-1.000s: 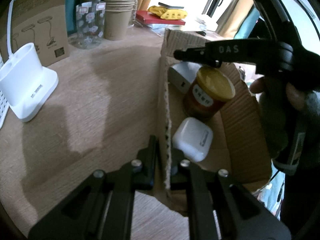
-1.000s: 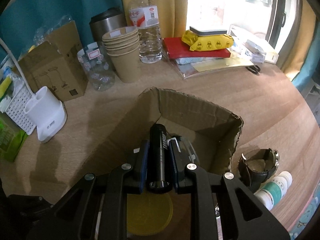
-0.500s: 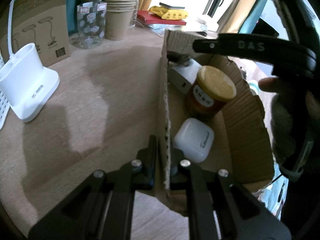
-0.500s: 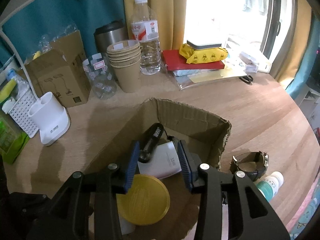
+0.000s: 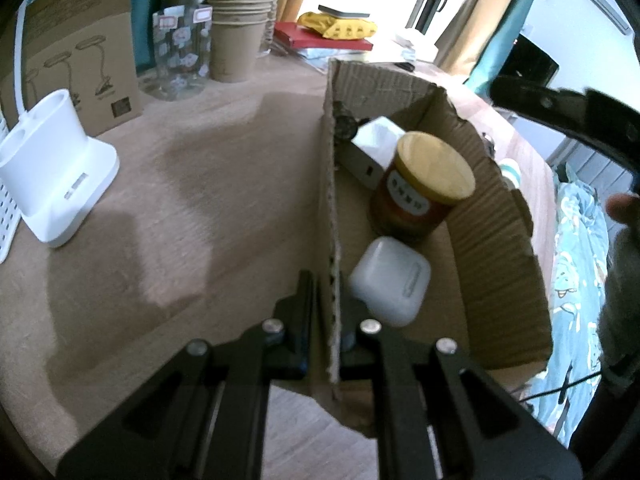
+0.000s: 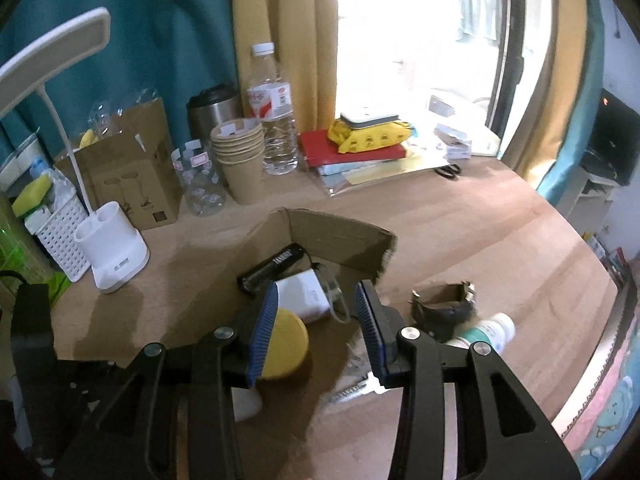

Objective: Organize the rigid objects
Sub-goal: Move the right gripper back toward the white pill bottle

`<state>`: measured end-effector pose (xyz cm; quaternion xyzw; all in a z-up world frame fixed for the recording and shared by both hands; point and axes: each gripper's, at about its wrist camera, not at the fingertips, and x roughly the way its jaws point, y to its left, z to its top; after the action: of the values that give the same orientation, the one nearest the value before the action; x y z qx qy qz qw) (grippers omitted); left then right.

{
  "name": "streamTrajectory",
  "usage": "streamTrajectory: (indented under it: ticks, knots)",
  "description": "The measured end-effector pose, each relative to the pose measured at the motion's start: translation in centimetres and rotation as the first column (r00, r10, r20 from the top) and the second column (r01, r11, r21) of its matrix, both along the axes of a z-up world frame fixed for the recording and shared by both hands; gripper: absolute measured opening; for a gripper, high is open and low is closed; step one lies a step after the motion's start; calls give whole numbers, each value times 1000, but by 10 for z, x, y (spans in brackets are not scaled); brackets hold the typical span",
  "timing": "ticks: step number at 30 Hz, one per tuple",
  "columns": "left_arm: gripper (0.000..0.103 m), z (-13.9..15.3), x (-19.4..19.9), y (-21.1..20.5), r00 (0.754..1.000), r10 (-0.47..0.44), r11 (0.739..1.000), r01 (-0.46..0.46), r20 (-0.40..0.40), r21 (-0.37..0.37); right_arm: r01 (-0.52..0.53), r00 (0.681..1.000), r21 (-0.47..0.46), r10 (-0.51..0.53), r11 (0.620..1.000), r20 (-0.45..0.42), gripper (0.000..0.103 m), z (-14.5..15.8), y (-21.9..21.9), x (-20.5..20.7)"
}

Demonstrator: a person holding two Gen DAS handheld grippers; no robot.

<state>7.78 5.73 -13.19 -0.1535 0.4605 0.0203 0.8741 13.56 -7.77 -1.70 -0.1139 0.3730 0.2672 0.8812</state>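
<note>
Cardboard box wall is pinched by the left hand-held gripper, right one hangs empty and open above it, so the flimsy wall could buckle, tipping the jar inside.

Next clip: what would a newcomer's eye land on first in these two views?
Probably the open cardboard box mid-table, holding a yellow-lidded jar, a white case, a white charger and a black flashlight. The left gripper pinches the box's near wall, while the right gripper hangs open and empty above it. A wristwatch and small white bottle wait outside on the wooden table.
</note>
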Motion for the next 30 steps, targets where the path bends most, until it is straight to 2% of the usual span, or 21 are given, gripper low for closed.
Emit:
streamTrajectory:
  ticks: [21, 23, 25, 30]
  knots:
    - [9, 1, 1, -3, 1000, -5, 1000, 5, -6, 29, 154, 988, 0, -154, 988, -1, 43, -11, -73, -12]
    - [9, 1, 1, -3, 1000, -6, 1000, 6, -6, 31, 165, 986, 1, -165, 986, -4, 46, -13, -78, -12]
    - [9, 1, 1, -3, 1000, -7, 999, 7, -7, 31, 175, 985, 4, -175, 985, -6, 57, -15, -83, -12]
    - [9, 1, 1, -3, 1000, -6, 1000, 6, -7, 30, 209, 978, 6, -209, 978, -17, 60, -22, -95, -9]
